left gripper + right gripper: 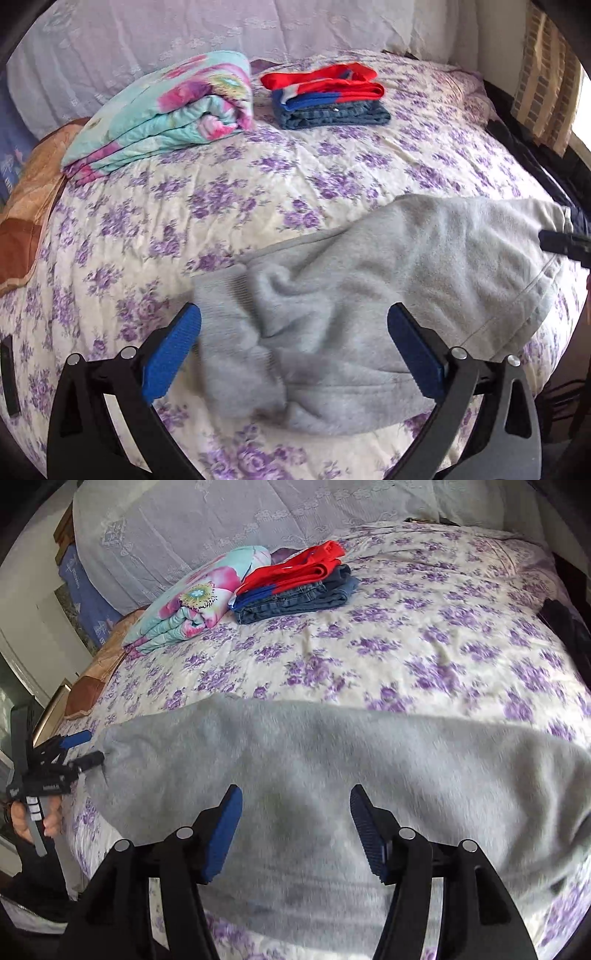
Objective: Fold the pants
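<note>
Grey fleece pants (pixel 369 280) lie on the bed, bunched at the cuff end near me and spread flat toward the right; they fill the lower half of the right wrist view (pixel 332 775). My left gripper (pixel 293 317) is open, its blue fingers either side of the ribbed cuff, holding nothing. It also shows at the left of the right wrist view (pixel 90 747), open at the pants' end. My right gripper (pixel 295 801) is open just above the grey fabric. Its dark tip (pixel 561 242) shows at the pants' far right end.
The bed has a purple-flowered cover (pixel 258 177). At the back lie a folded floral quilt (pixel 166 110) and a stack of folded red, blue and denim clothes (pixel 328 98). Dark clothing (pixel 565 627) lies at the bed's right edge. A brown cushion (pixel 26 214) sits left.
</note>
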Tool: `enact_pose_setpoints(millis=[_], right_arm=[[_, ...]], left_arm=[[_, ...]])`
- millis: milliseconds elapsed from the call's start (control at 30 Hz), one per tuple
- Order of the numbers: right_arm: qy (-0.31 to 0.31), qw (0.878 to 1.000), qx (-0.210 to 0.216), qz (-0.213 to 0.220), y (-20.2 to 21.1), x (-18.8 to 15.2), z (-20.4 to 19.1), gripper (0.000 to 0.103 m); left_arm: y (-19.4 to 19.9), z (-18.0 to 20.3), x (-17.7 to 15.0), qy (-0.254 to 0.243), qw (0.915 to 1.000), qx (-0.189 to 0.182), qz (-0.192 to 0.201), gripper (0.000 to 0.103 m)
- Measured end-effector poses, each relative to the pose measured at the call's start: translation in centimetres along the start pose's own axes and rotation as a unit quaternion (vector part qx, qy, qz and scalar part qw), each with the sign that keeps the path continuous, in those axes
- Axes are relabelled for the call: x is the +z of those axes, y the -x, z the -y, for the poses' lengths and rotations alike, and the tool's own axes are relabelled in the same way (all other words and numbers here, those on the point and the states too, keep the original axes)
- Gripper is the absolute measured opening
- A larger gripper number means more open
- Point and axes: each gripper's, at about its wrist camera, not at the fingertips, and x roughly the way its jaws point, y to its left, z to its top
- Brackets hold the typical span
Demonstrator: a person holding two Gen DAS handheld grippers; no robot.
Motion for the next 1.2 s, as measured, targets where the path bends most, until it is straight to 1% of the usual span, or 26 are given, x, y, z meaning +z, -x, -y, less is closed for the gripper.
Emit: enact_pose_setpoints(millis=[67, 133, 233, 300, 367, 400, 433, 467, 533, 567, 600, 667, 733, 800, 833, 867, 933, 967, 1000, 1033, 1067, 1100, 1167, 1200], right_arm=[[-0.011, 1.0, -0.019, 0.015, 0.6, -1.3, 0.8, 0.068], [-0.023, 0.999, -0.026, 0.031, 1.2, -2.0, 1.5, 0.068], [-0.045, 0.997, -0.024, 0.057, 2.1, -2.5, 2.7, 0.068], [-0.064, 0.994, -0.037, 0.078, 3.1, -2.8, 3.9, 0.068], [-0.103, 0.985, -0.077, 0.111, 5.1, -3.3, 6.2, 0.068], [-0.131, 0.978, -0.096, 0.127, 6.3, -3.5, 7.8, 0.069], [-0.166, 0.969, -0.113, 0.141, 7.4, -4.1, 9.8, 0.073], [-0.201, 0.959, -0.132, 0.148, 8.3, -4.6, 11.8, 0.075], [-0.249, 0.943, -0.168, 0.147, 9.6, -5.5, 15.0, 0.075], [-0.259, 0.938, -0.175, 0.148, 9.9, -5.7, 16.1, 0.075], [-0.264, 0.938, -0.168, 0.147, 9.9, -5.7, 16.9, 0.075], [-0.281, 0.94, -0.135, 0.139, 9.3, -5.1, 18.5, 0.075], [-0.311, 0.935, -0.122, 0.119, 8.1, -4.4, 19.9, 0.076], [-0.316, 0.937, -0.121, 0.084, 6.4, -3.7, 20.6, 0.082], [-0.32, 0.936, -0.132, 0.073, 5.6, -3.6, 20.8, 0.083], [-0.321, 0.935, -0.139, 0.063, 4.9, -3.6, 20.8, 0.083], [-0.314, 0.938, -0.131, 0.06, 3.6, -3.6, 20.9, 0.084], [-0.313, 0.938, -0.135, 0.057, 3.1, -3.7, 21.0, 0.082], [-0.316, 0.937, -0.138, 0.062, 2.9, -3.8, 21.2, 0.073], [-0.319, 0.936, -0.128, 0.072, 3.1, -4.0, 21.4, 0.056], [-0.323, 0.939, -0.09, 0.078, 3.0, -4.1, 21.6, 0.04], [-0.335, 0.937, -0.066, 0.075, 2.9, -4.3, 21.8, 0.024], [-0.319, 0.94, -0.086, 0.086, 3.5, -3.9, 20.8, 0.024], [-0.313, 0.94, -0.094, 0.095, 4.0, -3.6, 20.1, 0.023]], left_arm=[[0.3, -1.9, -0.4, 0.038, 0.9992, 0.0, -0.011, 0.099], [0.0, -2.6, -0.9, 0.055, 0.9981, -0.004, -0.029, 0.098], [-0.7, -1.9, -1.6, 0.042, 0.998, -0.007, -0.047, 0.098], [-1.3, -1.2, -2.1, 0.041, 0.9975, -0.01, -0.056, 0.098], [-2.1, -0.8, -2.3, 0.038, 0.9975, 0.001, -0.06, 0.098], [-2.9, -0.7, -2.4, 0.03, 0.9973, 0.019, -0.065, 0.098], [-3.8, -0.8, -2.5, 0.029, 0.9963, 0.034, -0.074, 0.098], [-4.4, -1.3, -2.5, 0.038, 0.9955, 0.032, -0.081, 0.099], [-5.2, -2.2, -2.3, 0.057, 0.994, 0.025, -0.09, 0.099], [-5.2, -2.3, -2.2, 0.058, 0.9939, 0.029, -0.089, 0.099], [-5.1, -2.2, -2.1, 0.053, 0.9941, 0.037, -0.087, 0.099], [-4.8, -1.8, -1.8, 0.035, 0.9946, 0.058, -0.079, 0.099], [-4.6, -1.6, -1.7, 0.03, 0.9945, 0.065, -0.077, 0.099], [-4.5, -1.5, -1.8, 0.034, 0.9944, 0.066, -0.075, 0.099], [-4.4, -1.6, -1.9, 0.036, 0.9944, 0.066, -0.074, 0.099], [-4.3, -1.6, -1.9, 0.039, 0.9944, 0.064, -0.074, 0.099], [-3.7, -1.7, -1.9, 0.043, 0.9948, 0.059, -0.072, 0.098], [-3.2, -1.6, -1.7, 0.044, 0.9954, 0.053, -0.066, 0.098], [-2.6, -1.4, -1.4, 0.043, 0.9962, 0.048, -0.059, 0.098], [-2.0, -1.2, -1.1, 0.04, 0.9972, 0.041, -0.049, 0.098], [-1.4, -0.8, -0.7, 0.035, 0.9981, 0.032, -0.038, 0.098], [-0.9, -0.4, -0.3, 0.029, 0.9989, 0.025, -0.027, 0.098], [-0.7, 0.3, 0.2, 0.024, 0.9995, 0.014, -0.011, 0.098], [-1.1, 0.6, 0.3, 0.023, 0.9996, 0.011, -0.012, 0.098]])
